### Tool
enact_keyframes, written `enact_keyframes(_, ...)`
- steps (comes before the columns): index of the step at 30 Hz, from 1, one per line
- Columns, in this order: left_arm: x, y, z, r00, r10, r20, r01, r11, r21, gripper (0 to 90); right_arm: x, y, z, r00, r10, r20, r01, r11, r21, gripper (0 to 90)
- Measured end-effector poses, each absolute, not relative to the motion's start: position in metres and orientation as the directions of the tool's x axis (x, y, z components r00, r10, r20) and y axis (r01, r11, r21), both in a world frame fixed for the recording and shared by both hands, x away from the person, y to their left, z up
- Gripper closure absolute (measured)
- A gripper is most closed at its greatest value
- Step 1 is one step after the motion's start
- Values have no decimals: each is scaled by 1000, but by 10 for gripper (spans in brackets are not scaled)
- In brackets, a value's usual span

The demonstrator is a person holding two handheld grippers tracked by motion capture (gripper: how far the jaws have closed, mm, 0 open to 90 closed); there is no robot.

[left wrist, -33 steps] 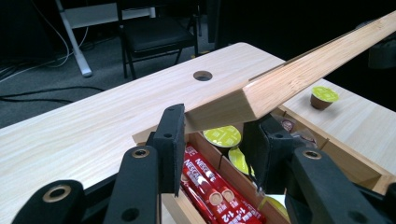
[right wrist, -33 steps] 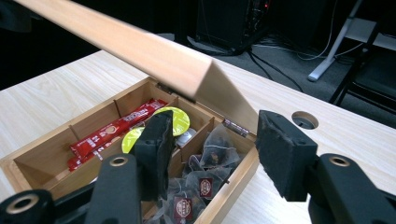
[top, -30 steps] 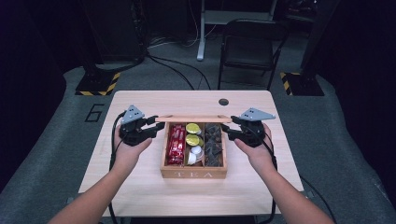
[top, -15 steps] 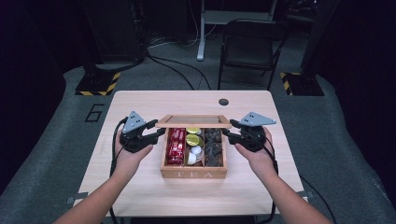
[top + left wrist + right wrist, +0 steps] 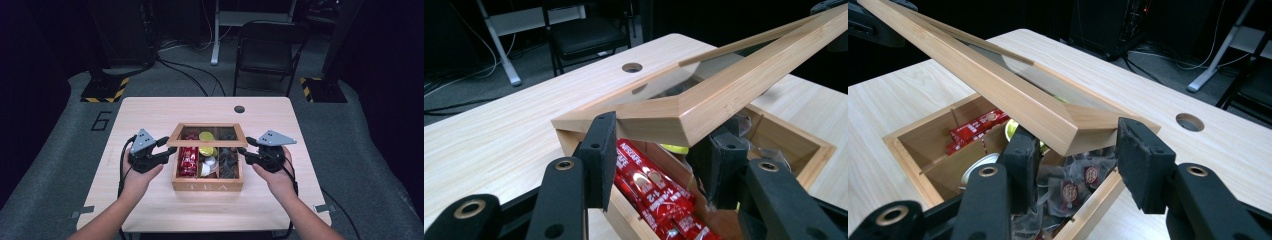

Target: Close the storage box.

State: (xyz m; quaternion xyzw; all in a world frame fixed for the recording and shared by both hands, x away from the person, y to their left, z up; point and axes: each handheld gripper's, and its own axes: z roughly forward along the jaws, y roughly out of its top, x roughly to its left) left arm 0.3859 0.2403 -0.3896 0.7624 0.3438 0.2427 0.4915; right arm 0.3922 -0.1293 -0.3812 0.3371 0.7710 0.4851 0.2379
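While both tools grip its raised lid (image 5: 207, 142), tea box (image 5: 207, 186) shows sachets, capsules.

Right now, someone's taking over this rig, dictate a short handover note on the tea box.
Left hand-held gripper: jaws straddle the near-left corner of the lid; whether they clamp it is unclear.
Right hand-held gripper: the same at the lid's other front corner.
Tea box: mid-table, lid hinged at the back and tilted partway. Inside: red sachets left, capsules middle, dark tea bags right.
Done: lid moved to a halfway tilt.
Left: finish the lid's swing with both sides level, then release.
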Motion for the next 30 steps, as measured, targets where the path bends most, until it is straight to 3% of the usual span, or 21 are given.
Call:
enact_keyframes(12,372,240,-406,652,757,49,274,-295,915,531,380,-129,-399,-662,747,-57,294,329,897,517)
enact_keyframes(30,356,242,-444,672,741,-5,332,-295,896,474,362,-127,-430,-676,736,-43,341,365,866,457)
